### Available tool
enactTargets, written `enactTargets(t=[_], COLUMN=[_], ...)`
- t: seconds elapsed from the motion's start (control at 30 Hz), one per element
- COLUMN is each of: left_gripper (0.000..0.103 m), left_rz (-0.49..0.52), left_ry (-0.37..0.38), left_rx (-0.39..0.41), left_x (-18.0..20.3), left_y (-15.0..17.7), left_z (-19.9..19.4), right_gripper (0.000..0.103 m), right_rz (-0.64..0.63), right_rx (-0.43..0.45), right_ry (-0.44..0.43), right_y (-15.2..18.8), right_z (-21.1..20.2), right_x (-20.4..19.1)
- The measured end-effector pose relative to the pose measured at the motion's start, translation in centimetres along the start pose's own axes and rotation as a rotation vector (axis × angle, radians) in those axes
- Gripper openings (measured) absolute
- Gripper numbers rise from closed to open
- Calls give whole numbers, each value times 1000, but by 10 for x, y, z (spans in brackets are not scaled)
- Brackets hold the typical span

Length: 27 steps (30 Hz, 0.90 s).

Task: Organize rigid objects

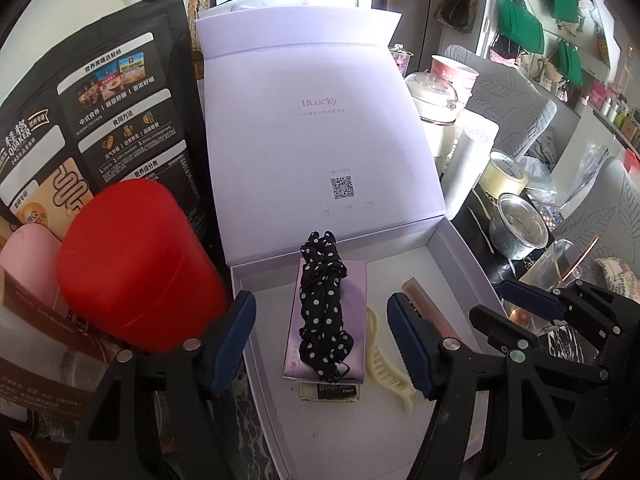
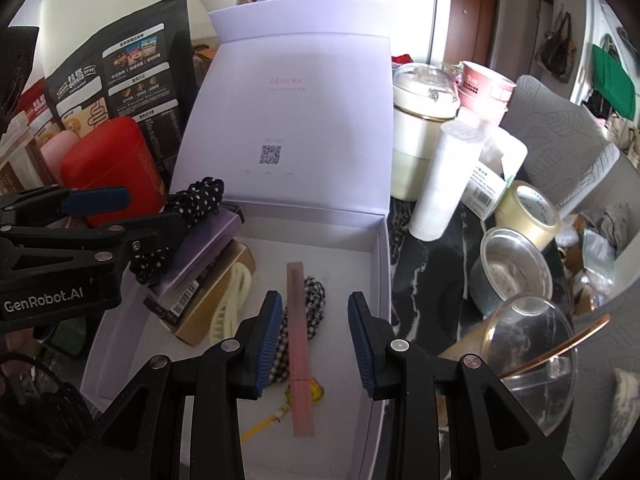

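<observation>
**Letting go cleanly over the open box**

The polka-dot scrunchie (image 1: 325,312) lies along the top of a flat lilac carton (image 1: 325,322), which sits on a gold carton (image 2: 212,304) inside the white box (image 1: 460,264), toward the box's left wall. Beside this stack, toward the middle of the box, rests a cream hair claw (image 1: 386,356). Further toward the box's right wall lies a pink comb (image 2: 299,344), partly over a checked scrunchie (image 2: 310,304), with a small yellow item (image 2: 304,396) at its near end. The box's lid (image 1: 316,128) stands open at the back.

The left gripper (image 1: 322,344) hangs over the stack with its jaws apart, one on each side of the polka-dot scrunchie, and the pads touch nothing. The right gripper (image 2: 314,344) hangs over the comb with its jaws part-way apart; the comb shows between them, but no pad presses on it.

The step in hand looks like a release and retreat after setting things into the box. To do it well, each gripper should lift straight up out of the box with its jaws kept apart, so that no pad snags the soft scrunchie or nudges the stack, which is already skewed and may slide. The red tin (image 1: 136,268) stands just outside the box's left wall, close to the left gripper's outer finger; a sideways swing there could knock it. On the box's right side, a steel bowl (image 2: 512,272) and an upturned glass (image 2: 532,344) crowd the tabletop, so the right gripper should also avoid drifting that way.
</observation>
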<state>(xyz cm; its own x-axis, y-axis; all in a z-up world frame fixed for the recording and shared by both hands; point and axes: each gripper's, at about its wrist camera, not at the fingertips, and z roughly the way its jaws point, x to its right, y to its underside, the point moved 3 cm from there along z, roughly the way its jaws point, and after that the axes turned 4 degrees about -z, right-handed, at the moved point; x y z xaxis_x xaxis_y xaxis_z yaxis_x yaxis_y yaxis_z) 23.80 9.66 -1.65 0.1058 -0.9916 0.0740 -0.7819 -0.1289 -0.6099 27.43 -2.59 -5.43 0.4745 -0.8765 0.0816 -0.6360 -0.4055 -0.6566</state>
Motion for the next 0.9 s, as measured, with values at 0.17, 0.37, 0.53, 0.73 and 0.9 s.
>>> enactTargets(t=[0.17, 0.37, 0.53, 0.73, 0.9], left_gripper=[68, 68, 68, 68, 68], left_rz=[8, 1, 0, -9, -4], left_ry=[2, -3, -20, -20, -26], left_rx=[20, 50, 85, 133, 169], left_x=[4, 5, 4, 4, 5], left_y=[-3, -7, -7, -3, 6], left_z=[-19, -43, -65, -94, -119], right_gripper=[34, 38, 39, 46, 49], right_rz=[6, -4, -10, -17, -22], right_rx=[27, 68, 108, 166, 208], right_ry=[4, 10, 23, 31, 44], right_y=[-2, -6, -8, -8, -2], right_z=[-18, -43, -67, -96, -122], right_x=[-1, -5, -9, -15, -20])
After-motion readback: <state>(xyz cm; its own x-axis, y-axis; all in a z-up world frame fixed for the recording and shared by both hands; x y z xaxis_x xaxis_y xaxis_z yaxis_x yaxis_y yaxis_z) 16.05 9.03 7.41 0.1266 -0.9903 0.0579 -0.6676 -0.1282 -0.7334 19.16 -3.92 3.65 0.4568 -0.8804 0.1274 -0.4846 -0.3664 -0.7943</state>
